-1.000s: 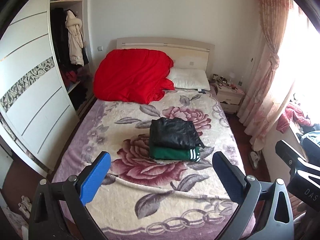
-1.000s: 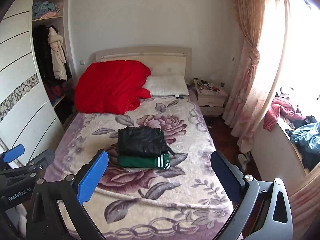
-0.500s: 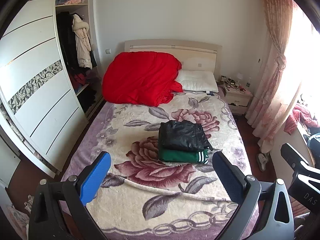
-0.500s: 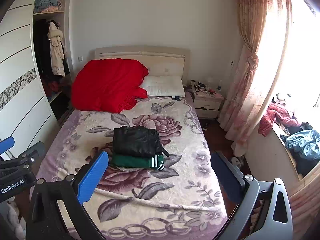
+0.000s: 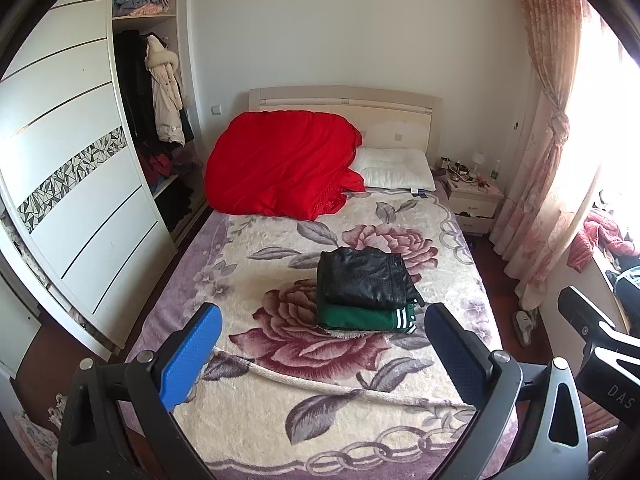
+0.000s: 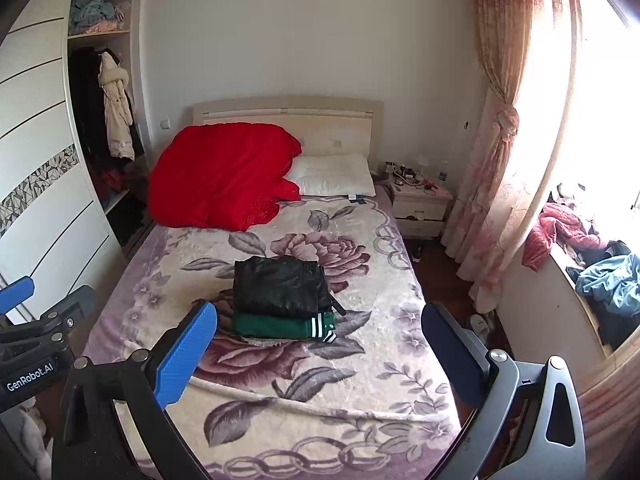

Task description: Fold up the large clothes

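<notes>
A folded black garment [image 5: 364, 278] lies on top of a folded green garment with white stripes [image 5: 360, 318] in the middle of the bed [image 5: 280, 420]. The stack also shows in the right wrist view, black [image 6: 280, 286] over green [image 6: 280, 326]. My left gripper [image 5: 324, 354] is open and empty, held well back above the foot of the bed. My right gripper [image 6: 320, 352] is open and empty, also back from the stack. The right gripper's body shows at the right edge of the left wrist view [image 5: 600, 344].
A red duvet [image 5: 280, 168] and white pillow [image 5: 396, 168] lie at the headboard. A wardrobe [image 5: 72, 184] stands left, a nightstand [image 5: 472, 196] and curtain [image 5: 548, 160] right. Loose clothes [image 6: 608, 280] pile on the window sill.
Both grippers have drawn back and risen from the bed, so the stack looks smaller and more of the room shows. Both stay open. The folded stack has not moved.
</notes>
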